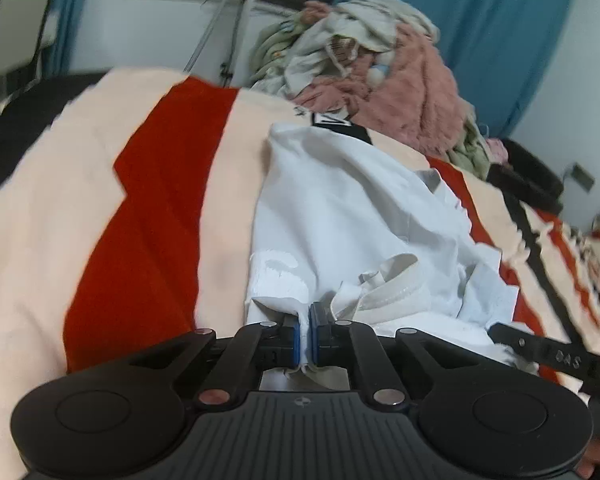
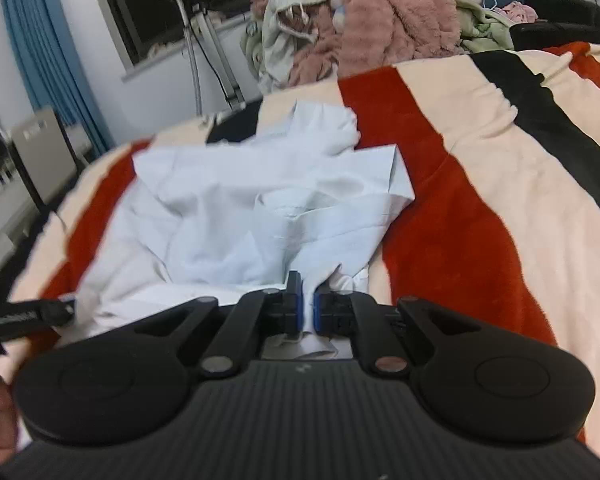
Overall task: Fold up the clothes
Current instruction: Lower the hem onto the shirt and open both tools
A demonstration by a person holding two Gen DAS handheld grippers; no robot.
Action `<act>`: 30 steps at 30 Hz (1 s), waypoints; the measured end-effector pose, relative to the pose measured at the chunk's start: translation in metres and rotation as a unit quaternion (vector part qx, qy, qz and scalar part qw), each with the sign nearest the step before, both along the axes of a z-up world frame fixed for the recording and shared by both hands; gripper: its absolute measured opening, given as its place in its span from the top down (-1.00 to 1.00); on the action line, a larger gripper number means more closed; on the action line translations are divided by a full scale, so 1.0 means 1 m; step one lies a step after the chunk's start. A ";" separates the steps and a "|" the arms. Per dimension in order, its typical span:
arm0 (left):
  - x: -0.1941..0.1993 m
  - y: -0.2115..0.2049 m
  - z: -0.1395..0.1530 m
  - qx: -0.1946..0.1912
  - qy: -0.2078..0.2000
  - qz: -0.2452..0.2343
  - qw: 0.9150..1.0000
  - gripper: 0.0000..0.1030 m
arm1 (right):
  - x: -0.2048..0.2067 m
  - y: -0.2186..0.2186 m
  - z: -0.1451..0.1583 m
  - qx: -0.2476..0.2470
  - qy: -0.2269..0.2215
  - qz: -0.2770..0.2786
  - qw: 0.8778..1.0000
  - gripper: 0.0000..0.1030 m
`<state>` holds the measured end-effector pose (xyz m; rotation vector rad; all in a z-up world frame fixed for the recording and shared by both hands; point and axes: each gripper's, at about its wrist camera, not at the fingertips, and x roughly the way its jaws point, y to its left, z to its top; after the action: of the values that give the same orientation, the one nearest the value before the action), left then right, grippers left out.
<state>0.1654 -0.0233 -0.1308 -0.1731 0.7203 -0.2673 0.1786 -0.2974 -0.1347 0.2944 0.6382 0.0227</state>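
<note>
White cotton, thin and creased, makes up the garment point(image 1: 340, 208) that both tools are gripping: a light shirt-like piece with a paler ribbed band near its near edge, lying rumpled down the middle of the bed. It rests on a plush blanket point(image 1: 148, 200) of cream, red and black stripes, whose fleecy nap probably keeps the smooth fabric from sliding much.

The left gripper point(image 1: 308, 334) has its blue-padded jaws nearly together, pinching a fold of the white cloth at the near edge of the bed. The right gripper point(image 2: 307, 312) is likewise narrowed onto a tuck of the same cloth, slightly further along that near hem. Each tool's arm shows at the margin of the other's view, so the two sit close, side by side. Holding two neighbouring points on one edge looks like a way to keep the hem taut and straight, so the piece can be spread flat or drawn over into a fold; the cloth beyond the jaws is bunched, so flattening seems not yet done.

At the far edge of the bed a heap of unfolded clothes point(image 2: 360, 20) waits, fluffy pink fleece over pale green and grey knits.
</note>
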 end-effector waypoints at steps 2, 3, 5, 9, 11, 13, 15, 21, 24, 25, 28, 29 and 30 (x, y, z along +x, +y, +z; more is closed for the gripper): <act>0.002 0.000 0.000 0.002 0.004 -0.002 1.000 0.85 | 0.000 0.006 0.001 -0.020 0.001 0.001 1.000 0.85; 0.002 0.000 0.002 0.003 0.006 -0.004 1.000 0.85 | 0.000 0.008 0.002 -0.026 0.002 0.001 1.000 0.85; -0.002 0.001 0.009 0.010 0.004 -0.009 1.000 0.76 | -0.001 0.008 0.006 -0.027 0.005 0.002 1.000 0.83; -0.033 0.002 0.040 0.033 -0.029 -0.014 0.999 0.09 | -0.014 0.002 0.021 -0.006 -0.005 0.002 1.000 0.10; -0.049 0.003 0.055 0.044 -0.047 -0.016 0.998 -0.18 | -0.029 -0.001 0.033 0.009 -0.026 -0.001 1.000 -0.51; -0.069 0.003 0.073 0.052 -0.070 -0.014 0.996 -0.53 | -0.048 -0.002 0.051 0.009 -0.052 -0.001 0.999 -0.65; -0.090 0.002 0.090 0.056 -0.099 -0.016 0.993 -0.64 | -0.066 -0.001 0.068 0.002 -0.070 -0.001 0.998 -0.65; -0.148 -0.007 0.126 0.074 -0.147 -0.021 0.986 -0.94 | -0.133 0.010 0.108 -0.046 -0.122 0.012 0.991 -0.65; -0.178 -0.005 0.133 0.074 -0.154 -0.019 0.985 -0.99 | -0.162 0.016 0.119 -0.070 -0.142 0.010 0.987 -0.65; -0.187 -0.005 0.135 0.074 -0.155 -0.018 0.985 -0.99 | -0.171 0.017 0.121 -0.073 -0.147 0.008 0.986 -0.65; -0.212 0.005 0.130 0.070 -0.159 -0.005 0.985 -0.99 | -0.194 0.019 0.121 -0.065 -0.148 0.007 0.987 -0.65; -0.220 0.008 0.129 0.069 -0.160 0.000 0.985 -0.99 | -0.202 0.020 0.120 -0.066 -0.150 0.006 0.986 -0.65; -0.229 0.012 0.127 0.067 -0.162 0.005 0.985 -0.99 | -0.208 0.021 0.120 -0.066 -0.155 0.007 0.986 -0.65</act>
<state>-0.0634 -0.0115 -0.0034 -0.0033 0.4129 -0.2304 -0.0296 -0.2762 -0.0146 0.1533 0.3312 0.0389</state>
